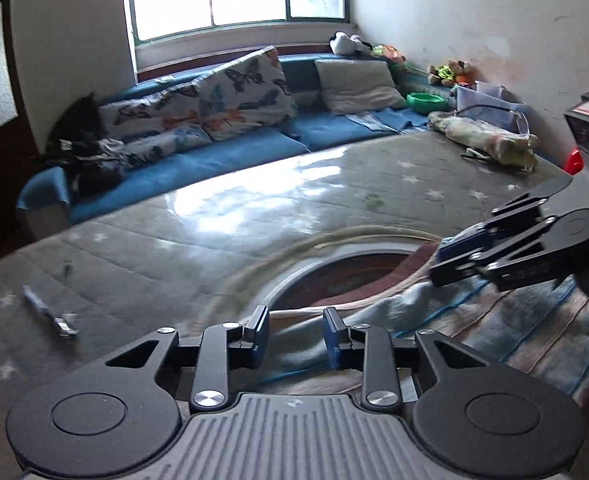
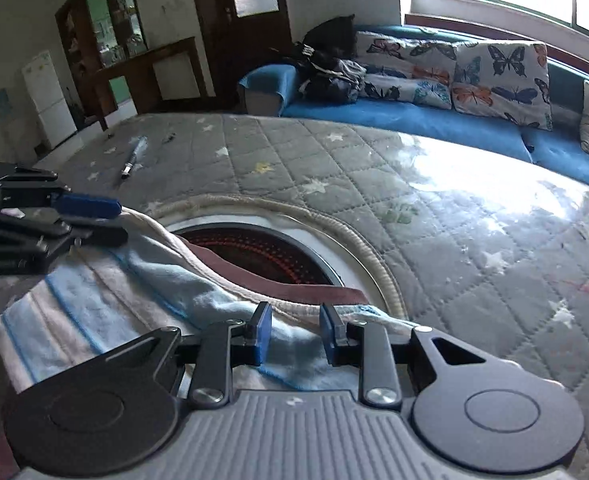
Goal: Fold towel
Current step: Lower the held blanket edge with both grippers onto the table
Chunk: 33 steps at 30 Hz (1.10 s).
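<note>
On the quilted worktop [image 2: 374, 184] with star print, the towel [image 2: 94, 304] lies partly rumpled beside a round opening with a dark heater plate [image 2: 262, 252]. It is pale with blue stripes and one brown side. The left gripper [image 1: 296, 338] has its fingers apart around a raised fold. The right gripper [image 2: 296, 334] also stands apart over the towel edge. I judge the towel to be soft, light and limp, so it sags when lifted; the corners or the hemmed edge are best to hold. A green bowl [image 1: 425, 101] stands far on the sofa [image 1: 230, 156]; its content cannot be seen.
</note>
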Each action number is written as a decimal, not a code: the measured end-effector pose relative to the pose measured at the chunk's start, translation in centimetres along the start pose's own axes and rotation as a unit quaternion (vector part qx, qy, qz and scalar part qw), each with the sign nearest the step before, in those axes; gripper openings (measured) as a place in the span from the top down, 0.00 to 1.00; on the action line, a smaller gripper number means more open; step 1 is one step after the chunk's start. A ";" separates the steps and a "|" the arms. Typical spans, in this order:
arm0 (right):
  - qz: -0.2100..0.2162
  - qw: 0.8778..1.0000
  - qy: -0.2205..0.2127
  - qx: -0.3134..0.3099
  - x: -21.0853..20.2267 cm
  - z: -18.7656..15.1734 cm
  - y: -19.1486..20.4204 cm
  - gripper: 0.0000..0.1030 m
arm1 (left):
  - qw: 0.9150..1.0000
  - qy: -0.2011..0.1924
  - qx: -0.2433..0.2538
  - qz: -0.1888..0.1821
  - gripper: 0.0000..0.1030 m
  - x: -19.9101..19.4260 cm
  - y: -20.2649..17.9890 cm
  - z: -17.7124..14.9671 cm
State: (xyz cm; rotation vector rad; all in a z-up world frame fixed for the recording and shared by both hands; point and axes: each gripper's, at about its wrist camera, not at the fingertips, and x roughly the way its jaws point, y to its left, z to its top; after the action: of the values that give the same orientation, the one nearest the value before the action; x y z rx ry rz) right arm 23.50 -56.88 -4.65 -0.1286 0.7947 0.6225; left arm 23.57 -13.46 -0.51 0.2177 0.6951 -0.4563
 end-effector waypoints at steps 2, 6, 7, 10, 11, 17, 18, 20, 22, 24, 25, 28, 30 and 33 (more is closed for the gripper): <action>-0.004 1.000 0.001 0.001 0.6 0.1 0.0 0.76 | 1.000 0.011 -0.003 -0.002 0.69 1.3 -0.3 0.0; -0.011 1.000 0.002 0.004 1.7 0.2 0.1 0.76 | 0.999 0.033 -0.024 0.009 0.68 3.6 0.3 -0.4; -0.013 1.000 0.003 0.004 2.0 0.3 0.1 0.76 | 0.999 0.036 -0.031 0.012 0.68 3.9 0.5 -0.6; -0.018 1.000 0.004 0.006 2.9 0.4 0.2 0.75 | 0.999 0.029 -0.041 0.016 0.68 3.4 0.6 -0.7; -0.019 1.000 0.002 0.009 2.9 0.4 0.1 0.75 | 0.999 0.026 -0.045 0.018 0.68 3.1 0.6 -0.7; -0.022 1.000 -0.009 0.008 -0.8 -0.4 -0.5 0.71 | 0.998 -0.003 -0.056 0.005 0.61 0.7 -0.4 -0.2; -0.024 1.000 -0.008 0.009 -1.4 -0.7 -0.8 0.70 | 0.998 -0.004 -0.059 0.001 0.60 0.7 -0.5 -0.2; -0.032 0.999 -0.004 0.016 -2.1 -1.6 -1.5 0.70 | 0.998 -0.005 -0.064 -0.006 0.57 0.8 -0.7 -0.2; -0.045 0.999 0.001 0.030 -2.4 -2.5 -2.5 0.70 | 0.997 0.003 -0.075 0.001 0.57 1.4 -0.3 -0.4; -0.052 0.998 -0.001 0.044 -2.5 -3.2 -3.6 0.70 | 0.996 0.014 -0.090 0.010 0.57 2.1 0.3 -0.7; -0.055 0.997 -0.003 0.051 -2.5 -3.5 -4.1 0.70 | 0.995 0.018 -0.100 0.012 0.57 2.4 0.7 -0.9; -0.058 0.996 -0.012 0.068 -2.5 -3.8 -5.4 0.73 | 0.993 0.022 -0.118 0.016 0.56 2.7 1.6 -1.3; -0.059 0.996 -0.015 0.071 -2.4 -3.6 -5.8 0.74 | 0.992 0.020 -0.126 0.017 0.55 2.7 1.9 -1.4; -0.066 0.995 -0.021 0.066 -2.9 -3.4 -5.7 0.73 | 0.991 0.009 -0.130 0.019 0.54 1.9 2.2 -1.4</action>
State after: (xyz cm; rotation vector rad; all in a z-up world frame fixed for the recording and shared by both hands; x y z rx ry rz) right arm 23.07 -64.05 -5.69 -0.0462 0.7782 0.4443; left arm 25.11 -11.74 -2.73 -0.0104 0.7586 -0.3239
